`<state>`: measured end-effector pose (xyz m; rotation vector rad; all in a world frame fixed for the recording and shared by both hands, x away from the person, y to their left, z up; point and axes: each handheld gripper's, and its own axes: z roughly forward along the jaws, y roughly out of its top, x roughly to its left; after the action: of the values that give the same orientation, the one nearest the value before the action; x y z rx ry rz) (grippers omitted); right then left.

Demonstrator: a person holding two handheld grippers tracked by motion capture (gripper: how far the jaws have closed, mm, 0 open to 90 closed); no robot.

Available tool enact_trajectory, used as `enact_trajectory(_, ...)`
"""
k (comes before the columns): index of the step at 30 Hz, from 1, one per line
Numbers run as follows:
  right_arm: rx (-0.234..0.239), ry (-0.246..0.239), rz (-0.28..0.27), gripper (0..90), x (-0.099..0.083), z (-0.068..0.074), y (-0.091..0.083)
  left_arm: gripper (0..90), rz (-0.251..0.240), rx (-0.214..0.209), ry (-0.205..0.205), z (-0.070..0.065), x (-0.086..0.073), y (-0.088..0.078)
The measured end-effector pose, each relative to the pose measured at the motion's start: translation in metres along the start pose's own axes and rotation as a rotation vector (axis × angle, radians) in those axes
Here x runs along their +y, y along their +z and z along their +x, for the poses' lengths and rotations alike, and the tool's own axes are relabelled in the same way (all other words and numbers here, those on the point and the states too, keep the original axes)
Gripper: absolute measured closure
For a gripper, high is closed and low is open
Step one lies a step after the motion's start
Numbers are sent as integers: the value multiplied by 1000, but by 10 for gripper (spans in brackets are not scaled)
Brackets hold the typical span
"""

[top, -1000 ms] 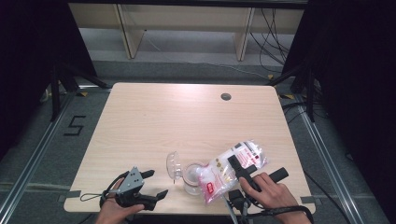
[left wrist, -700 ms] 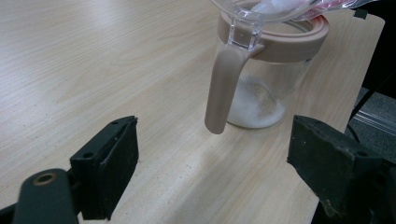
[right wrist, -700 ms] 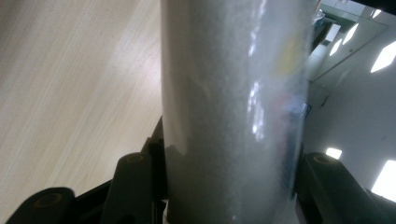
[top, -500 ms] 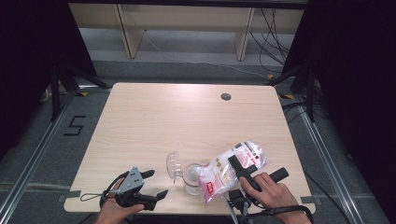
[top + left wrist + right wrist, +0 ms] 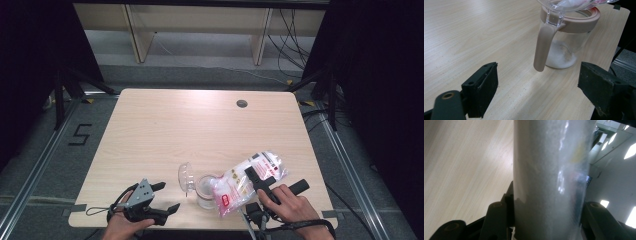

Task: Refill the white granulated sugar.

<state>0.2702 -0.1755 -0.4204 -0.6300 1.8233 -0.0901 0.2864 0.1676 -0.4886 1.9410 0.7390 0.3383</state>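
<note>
A clear jar [image 5: 204,194] with a pink rim and handle stands near the table's front edge, its clear lid [image 5: 186,176] flipped up to the left. In the left gripper view the jar [image 5: 564,47] holds a little white powder at its bottom. A clear plastic bag of white powder [image 5: 245,182] with red print lies tilted, its lower end over the jar's mouth. My right gripper [image 5: 270,182] is shut on the bag [image 5: 549,180], which spans the gap between both jaws. My left gripper [image 5: 167,197] rests at the front left, open and holding nothing, pointing at the jar from a short distance [image 5: 536,82].
The pale wooden table [image 5: 200,125] has a round cable hole [image 5: 242,103] at the back right. Both hands sit at the front edge. Shelving and cables stand beyond the far edge, with dark floor on either side.
</note>
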Motion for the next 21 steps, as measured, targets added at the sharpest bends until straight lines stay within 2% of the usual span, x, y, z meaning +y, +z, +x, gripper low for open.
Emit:
enact_trajectory(15, 2, -12, -10, 576, -1, 0, 1, 160, 0, 1, 0, 0, 0, 0)
enact_trajectory(21, 4, 15, -8, 580, -1, 2, 1, 159, -6, 0, -6, 0, 0, 0)
